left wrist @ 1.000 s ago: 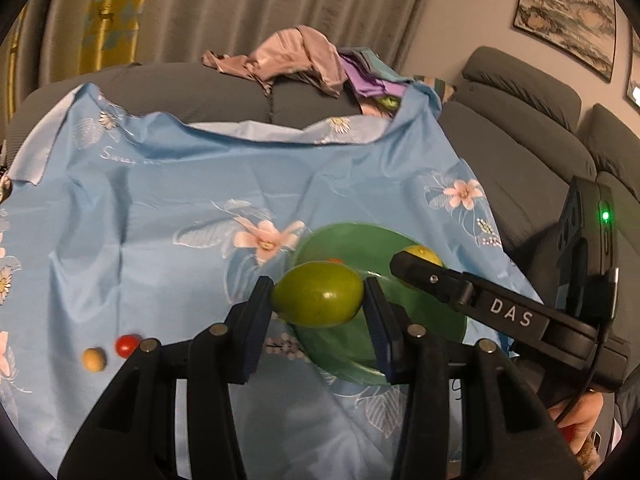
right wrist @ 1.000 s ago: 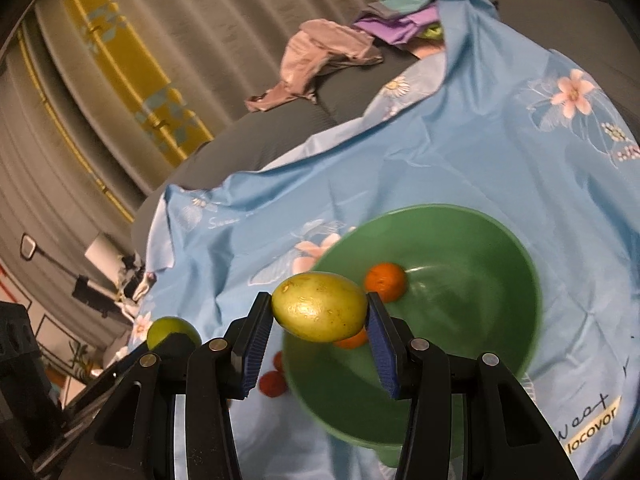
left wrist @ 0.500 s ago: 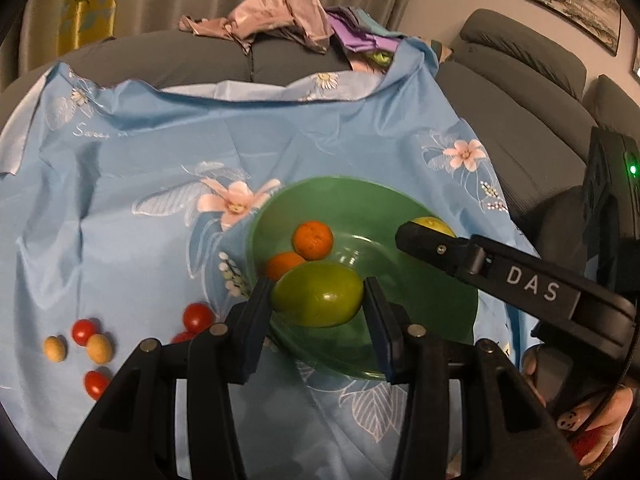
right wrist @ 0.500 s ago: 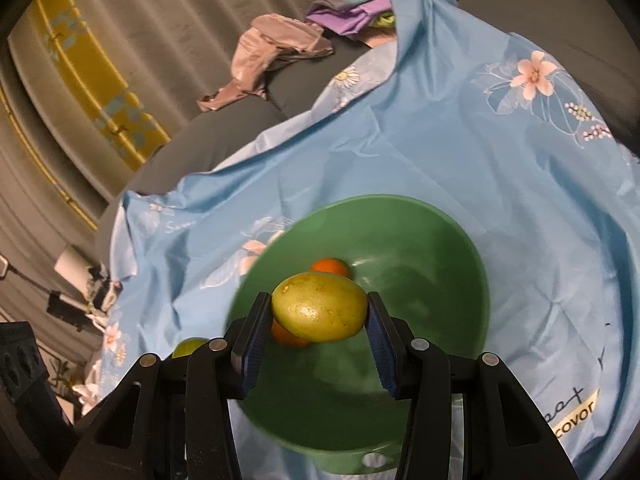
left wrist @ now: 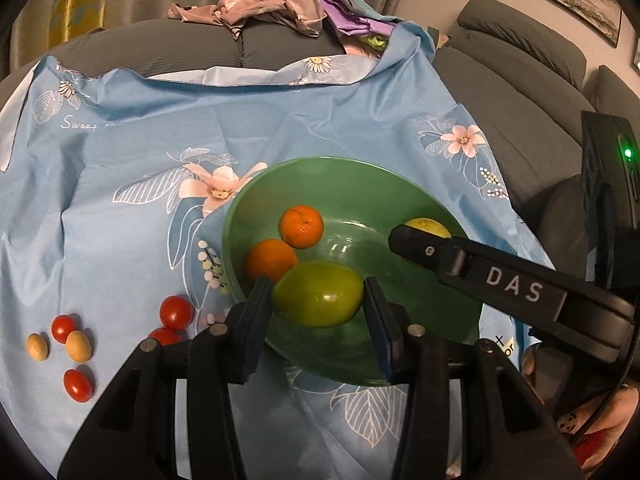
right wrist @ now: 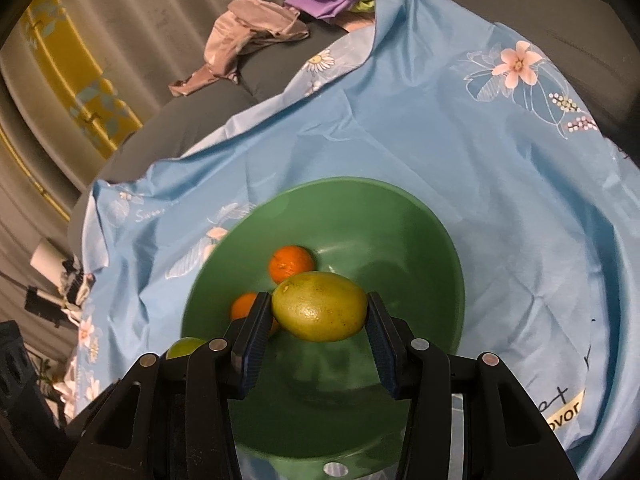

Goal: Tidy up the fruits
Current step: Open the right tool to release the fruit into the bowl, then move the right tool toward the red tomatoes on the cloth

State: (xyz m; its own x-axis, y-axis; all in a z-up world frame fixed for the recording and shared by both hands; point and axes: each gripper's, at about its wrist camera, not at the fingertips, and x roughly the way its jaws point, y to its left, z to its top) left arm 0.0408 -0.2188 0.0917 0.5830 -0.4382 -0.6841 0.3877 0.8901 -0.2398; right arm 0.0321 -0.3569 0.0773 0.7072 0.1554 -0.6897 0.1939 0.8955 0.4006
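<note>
Left gripper (left wrist: 318,300) clenched on one green fruit (left wrist: 317,294), held over the near rim of one green bowl (left wrist: 360,172). Right gripper (right wrist: 319,316) clenched on one yellow-green fruit (right wrist: 319,306), also above the bowl. Two oranges (left wrist: 301,226) touching inside the bowl. Outside it, on the blue floral cloth (left wrist: 140,140): four small red tomatoes (left wrist: 176,312), two just beside the bowl, two farther left, plus two small tan oval fruits (left wrist: 78,345). One pile of clothes (left wrist: 264,2) on the grey sofa (left wrist: 520,80) behind.
</note>
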